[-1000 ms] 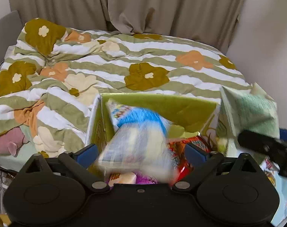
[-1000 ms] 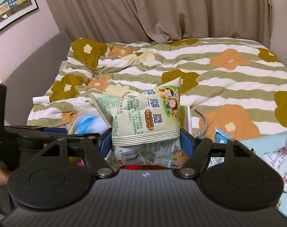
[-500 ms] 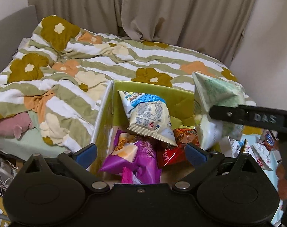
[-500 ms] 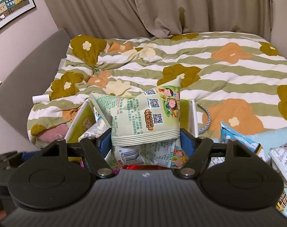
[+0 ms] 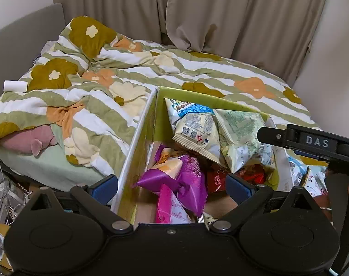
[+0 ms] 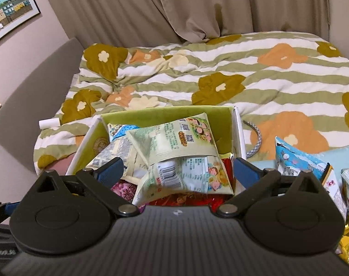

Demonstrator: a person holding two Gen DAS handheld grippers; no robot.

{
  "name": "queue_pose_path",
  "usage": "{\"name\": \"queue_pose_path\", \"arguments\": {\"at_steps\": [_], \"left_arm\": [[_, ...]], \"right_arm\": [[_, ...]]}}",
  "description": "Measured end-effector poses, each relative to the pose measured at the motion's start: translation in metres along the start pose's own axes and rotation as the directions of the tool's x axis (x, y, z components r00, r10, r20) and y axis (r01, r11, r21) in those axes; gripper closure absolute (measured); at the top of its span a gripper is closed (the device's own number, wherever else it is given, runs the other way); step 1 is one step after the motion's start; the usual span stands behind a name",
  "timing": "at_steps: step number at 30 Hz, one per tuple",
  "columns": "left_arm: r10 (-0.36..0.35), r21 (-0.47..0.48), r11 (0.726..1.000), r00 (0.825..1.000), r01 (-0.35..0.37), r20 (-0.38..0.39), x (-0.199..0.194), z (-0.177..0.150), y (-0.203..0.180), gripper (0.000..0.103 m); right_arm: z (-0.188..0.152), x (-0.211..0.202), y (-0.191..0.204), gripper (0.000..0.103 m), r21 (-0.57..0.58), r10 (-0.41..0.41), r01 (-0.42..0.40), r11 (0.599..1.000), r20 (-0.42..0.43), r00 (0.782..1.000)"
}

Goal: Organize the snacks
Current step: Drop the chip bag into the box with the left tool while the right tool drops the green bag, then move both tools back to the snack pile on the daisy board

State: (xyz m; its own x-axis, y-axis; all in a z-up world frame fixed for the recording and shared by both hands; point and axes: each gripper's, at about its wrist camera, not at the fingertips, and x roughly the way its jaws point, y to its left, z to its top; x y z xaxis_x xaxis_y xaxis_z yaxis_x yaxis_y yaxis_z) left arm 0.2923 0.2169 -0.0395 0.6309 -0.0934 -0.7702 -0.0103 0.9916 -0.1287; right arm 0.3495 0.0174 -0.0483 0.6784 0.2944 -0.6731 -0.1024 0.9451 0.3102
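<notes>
A green-lined open box [image 5: 149, 128] [image 6: 220, 115] sits on the bed, holding several snack bags. A pale green bag [image 6: 174, 138] [image 5: 241, 135] lies on top, beside a white and blue bag [image 5: 193, 126] and above a purple bag [image 5: 181, 172] and red bags [image 5: 250, 174]. My left gripper [image 5: 172, 186] is open and empty over the box's near end. My right gripper [image 6: 178, 172] is open and empty just above the pale green bag. The right gripper's body [image 5: 312, 142] shows at the right of the left wrist view.
More snack bags [image 6: 301, 161] lie on the bed right of the box. A striped flowered quilt [image 6: 220, 73] covers the bed. A grey headboard [image 6: 32, 92], curtains [image 6: 174, 7], a white roll [image 5: 15, 85] and a pink plush [image 5: 29, 140] are to the left.
The left gripper let go of the white and blue bag into the box and drew back. The right gripper opened and released the pale green bag, which now lies in the box.
</notes>
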Motion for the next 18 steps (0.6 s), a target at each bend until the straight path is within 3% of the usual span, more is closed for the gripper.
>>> {"name": "queue_pose_path", "arguments": {"at_steps": [9, 18], "left_arm": [[-0.026, 0.022, 0.999, 0.998, 0.025, 0.057, -0.022, -0.003, -0.01, 0.002], [-0.16, 0.105, 0.983, 0.982, 0.15, 0.098, -0.042, -0.003, -0.036, 0.002]], "right_arm": [[-0.002, -0.036, 0.01, 0.0, -0.053, 0.001, 0.002, 0.999, 0.064, 0.998], [-0.011, -0.089, 0.004, 0.0, -0.031, -0.047, 0.051, 0.998, 0.121, 0.992]]}}
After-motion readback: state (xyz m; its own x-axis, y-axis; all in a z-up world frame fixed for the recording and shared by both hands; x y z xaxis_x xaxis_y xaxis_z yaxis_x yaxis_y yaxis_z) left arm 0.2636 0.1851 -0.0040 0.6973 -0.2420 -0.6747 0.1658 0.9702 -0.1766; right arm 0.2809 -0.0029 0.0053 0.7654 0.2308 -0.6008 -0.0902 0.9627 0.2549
